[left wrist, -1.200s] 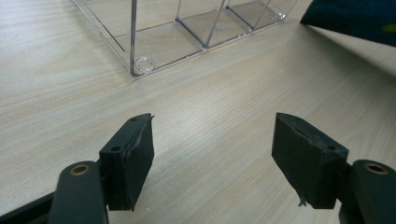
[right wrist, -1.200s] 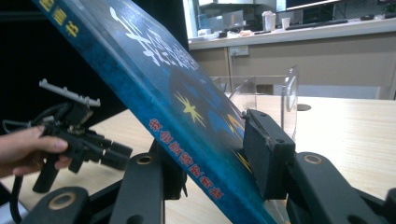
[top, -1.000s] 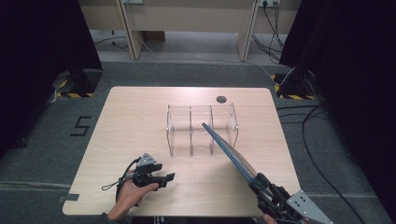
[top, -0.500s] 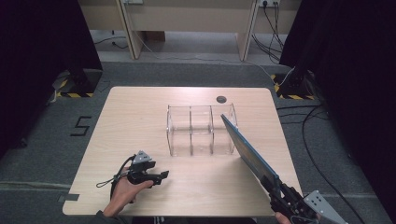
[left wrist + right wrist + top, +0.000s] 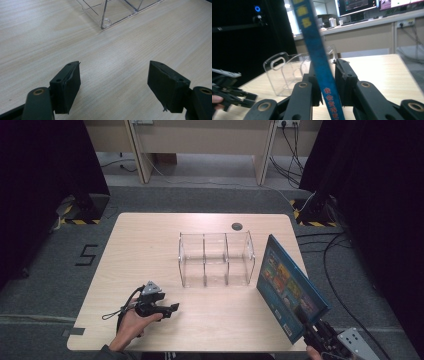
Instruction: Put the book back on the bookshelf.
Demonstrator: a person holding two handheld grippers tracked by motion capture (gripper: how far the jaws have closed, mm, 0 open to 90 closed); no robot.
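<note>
One blue book [image 5: 289, 289] is pinched by its bottom corner in my right gripper [image 5: 316, 334], whose jaws have just been closing on it. It stands tilted up just beside the clear organizer [image 5: 216, 259], ahead of that gripper. My left gripper [image 5: 170, 309] rests on the counter [image 5: 150, 240], half open, holding nothing.

**Blue book, tilted, at right table edge**

Thin blue book [image 5: 289, 291] with colourful picture cover, raised off the table [image 5: 150, 245], leaning, cover facing left. Sits just right of the clear three-slot acrylic organizer [image 5: 215, 260], not inside. Spine [image 5: 317, 57] blue, yellow and red characters.
</note>
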